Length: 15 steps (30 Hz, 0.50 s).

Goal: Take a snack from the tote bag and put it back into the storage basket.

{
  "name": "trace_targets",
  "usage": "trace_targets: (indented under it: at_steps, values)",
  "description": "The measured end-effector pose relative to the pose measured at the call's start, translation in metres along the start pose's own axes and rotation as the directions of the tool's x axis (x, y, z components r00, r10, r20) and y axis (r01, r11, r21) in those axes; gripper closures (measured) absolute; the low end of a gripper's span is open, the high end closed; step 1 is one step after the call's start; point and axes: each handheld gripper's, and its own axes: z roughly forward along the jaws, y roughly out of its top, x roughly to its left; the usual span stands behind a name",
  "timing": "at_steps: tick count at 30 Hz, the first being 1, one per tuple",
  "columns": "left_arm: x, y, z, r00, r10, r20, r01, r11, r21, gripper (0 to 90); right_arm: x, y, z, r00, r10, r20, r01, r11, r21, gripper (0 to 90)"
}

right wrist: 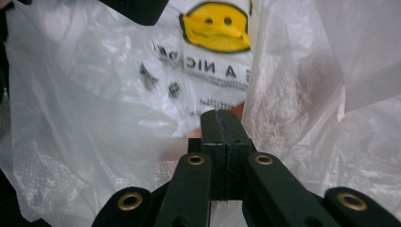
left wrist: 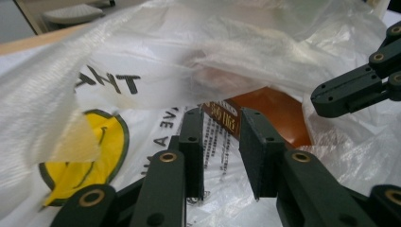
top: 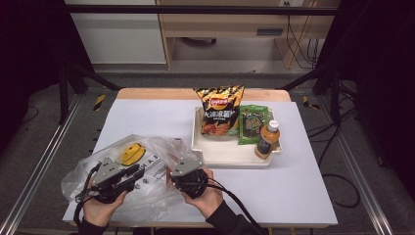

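— White tabletop (top: 147,117): plastic bag (top: 147,169) at the near left edge, tray (top: 215,152) of snacks to its right. Anything closer?
— Left gripper view shows a brown packet (left wrist: 279,113) inside the bag; the right gripper view shows the bag's yellow smiley.
— Hands?
— Both low over the bag. Left gripper (left wrist: 222,142) jaws apart around film, not pressing. Right gripper (right wrist: 221,137) jaws together, whether on film I cannot tell.

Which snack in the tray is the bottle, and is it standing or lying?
The orange juice bottle stands upright at the tray's right corner; the chip bag and green packet are flat pouches.
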Motion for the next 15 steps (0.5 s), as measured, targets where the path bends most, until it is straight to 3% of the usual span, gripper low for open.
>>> trace_targets:
  at_steps: [3, 7, 9, 15]
  values:
    - [-0.004, -0.003, 0.007, 0.9997, -0.005, 0.022, 0.004, 0.9997, 0.022, 73.2, -0.004, -0.009, 0.001, 0.9998, 0.0, 0.017, 0.0, 0.999, 0.04, 90.0]
    - [-0.008, -0.004, 0.012, 0.9994, 0.008, 0.033, -0.01, 0.9992, 0.039, 74.4, -0.012, -0.022, -0.003, 0.999, 0.038, 0.023, -0.039, 0.999, 0.036, 90.0]
    - [-0.009, -0.005, 0.013, 0.9992, 0.009, 0.038, -0.011, 0.9988, 0.047, 74.5, -0.015, -0.027, -0.005, 0.9981, 0.041, 0.046, -0.043, 0.998, 0.054, 90.0]
    - [-0.017, -0.01, 0.019, 0.9983, 0.014, 0.057, -0.019, 0.9972, 0.073, 74.5, -0.02, -0.041, -0.002, 0.997, 0.062, 0.046, -0.066, 0.994, 0.084, 90.0]
